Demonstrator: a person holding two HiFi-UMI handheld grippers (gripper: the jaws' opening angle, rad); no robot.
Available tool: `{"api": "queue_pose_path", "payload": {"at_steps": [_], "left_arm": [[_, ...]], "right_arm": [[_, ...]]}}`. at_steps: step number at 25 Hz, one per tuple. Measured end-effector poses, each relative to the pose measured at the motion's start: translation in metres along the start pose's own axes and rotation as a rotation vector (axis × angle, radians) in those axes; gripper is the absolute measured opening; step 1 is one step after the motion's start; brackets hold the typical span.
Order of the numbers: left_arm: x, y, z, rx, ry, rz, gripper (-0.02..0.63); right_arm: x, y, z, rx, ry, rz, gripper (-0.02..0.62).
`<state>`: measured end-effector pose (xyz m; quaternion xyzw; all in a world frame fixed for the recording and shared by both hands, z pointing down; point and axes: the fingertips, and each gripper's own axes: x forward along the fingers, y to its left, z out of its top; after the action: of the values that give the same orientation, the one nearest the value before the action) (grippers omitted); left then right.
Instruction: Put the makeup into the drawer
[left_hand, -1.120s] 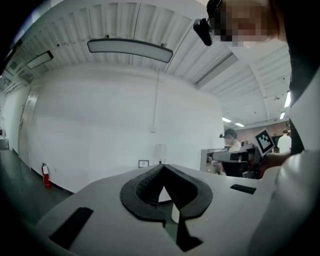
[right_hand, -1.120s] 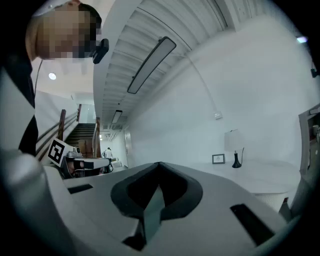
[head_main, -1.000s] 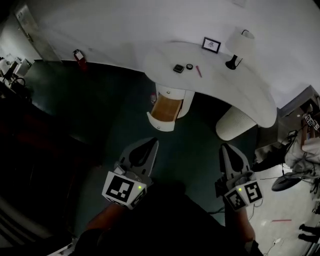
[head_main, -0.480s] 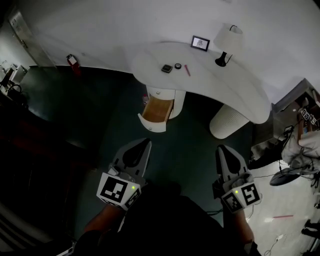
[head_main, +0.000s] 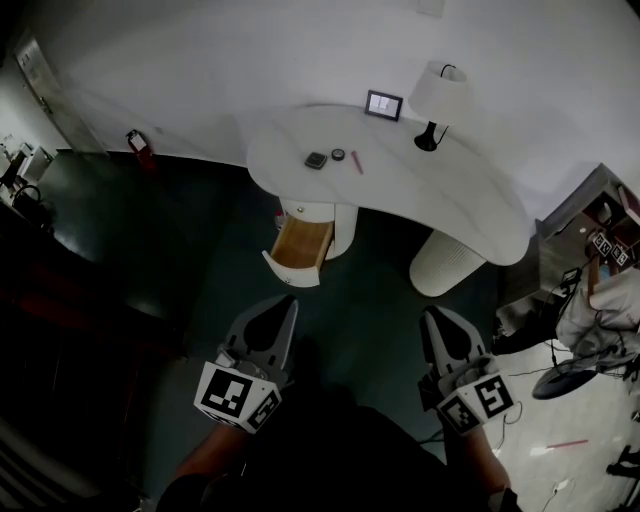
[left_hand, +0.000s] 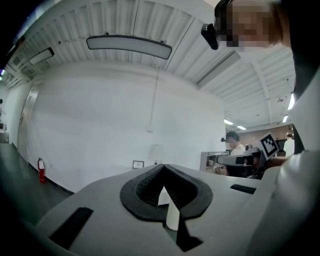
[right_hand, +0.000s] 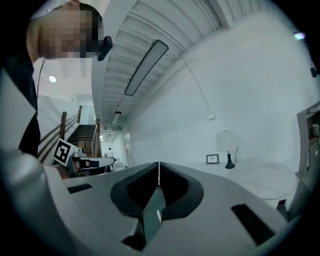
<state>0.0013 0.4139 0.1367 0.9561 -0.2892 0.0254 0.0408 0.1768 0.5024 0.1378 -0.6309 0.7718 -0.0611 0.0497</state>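
Well apart from the counter (head_main: 470, 210), both grippers are pointing toward it from the bottom of the head view. The left gripper (head_main: 283, 302) is holding nothing: its own view shows the jaws meeting at the tips, with only a small triangular gap behind them. The right gripper (head_main: 432, 316) is likewise closed and empty, a hairline seam running between its jaws. The makeup is lying on the counter near its left end: a dark square compact (head_main: 316, 160), a small round pot (head_main: 338, 155) just beside it, and a pink stick (head_main: 356, 162), all too small to read in detail. Below them the drawer (head_main: 297, 250) is standing pulled out, its wooden inside showing and its back part hidden under the counter. A lamp (head_main: 436, 98) and a picture frame (head_main: 384, 104) are standing by the wall. The person's arms are fading into darkness at the lower edge.
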Motion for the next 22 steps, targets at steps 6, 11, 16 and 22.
{"api": "queue_pose_path", "payload": {"at_steps": [6,11,16,22], "left_arm": [[0.032,0.030,-0.007,0.010,-0.010,0.020,0.009],[0.068,0.079,-0.003,0.015,-0.020,0.033,0.009],[0.109,0.139,0.009,0.026,-0.012,0.028,0.009],[0.151,0.215,0.022,0.035,-0.014,-0.001,0.009]], "right_arm": [[0.047,-0.018,-0.002,0.034,0.007,0.026,0.017],[0.107,-0.036,-0.001,0.059,0.018,0.027,0.017],[0.182,-0.056,0.001,0.048,0.062,0.018,0.017],[0.274,-0.068,0.003,0.040,0.087,0.005,0.018]]}}
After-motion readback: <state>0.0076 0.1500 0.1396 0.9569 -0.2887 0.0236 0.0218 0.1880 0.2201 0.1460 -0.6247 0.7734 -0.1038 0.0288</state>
